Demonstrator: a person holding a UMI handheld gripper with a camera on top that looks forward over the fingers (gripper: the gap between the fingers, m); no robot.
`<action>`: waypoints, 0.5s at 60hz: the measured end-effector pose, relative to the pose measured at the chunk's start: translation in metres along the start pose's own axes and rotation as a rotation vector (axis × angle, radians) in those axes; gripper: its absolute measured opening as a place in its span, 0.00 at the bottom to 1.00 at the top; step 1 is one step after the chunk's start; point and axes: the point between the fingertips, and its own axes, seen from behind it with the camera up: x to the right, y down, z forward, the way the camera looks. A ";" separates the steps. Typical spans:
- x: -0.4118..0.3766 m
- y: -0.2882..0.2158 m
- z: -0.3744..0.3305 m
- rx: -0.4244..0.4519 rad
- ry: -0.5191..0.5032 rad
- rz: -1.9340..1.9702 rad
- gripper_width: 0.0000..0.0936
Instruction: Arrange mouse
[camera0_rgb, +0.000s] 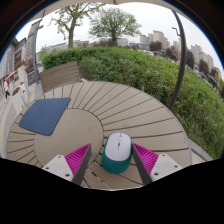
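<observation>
Mouse (117, 151) between parted tool (112, 160) fingers

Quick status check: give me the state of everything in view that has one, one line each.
mouse: resting on the table, between the jaws, a gap showing at either side.
gripper: jaws open, about the mouse, not pressing on it.
mouse pad: lying flat on the table, nothing on it, beyond the jaws and apart from the mouse.
round wooden table: bearing the mouse and mouse pad.

white-and-teal mouse (117, 150), dark blue mousepad (45, 115), magenta pads (78, 157).
</observation>
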 end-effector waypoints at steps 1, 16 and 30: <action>0.000 -0.001 0.001 0.001 -0.003 -0.002 0.88; -0.005 -0.006 0.009 0.011 -0.022 -0.009 0.77; -0.025 -0.034 0.001 0.008 -0.021 -0.045 0.46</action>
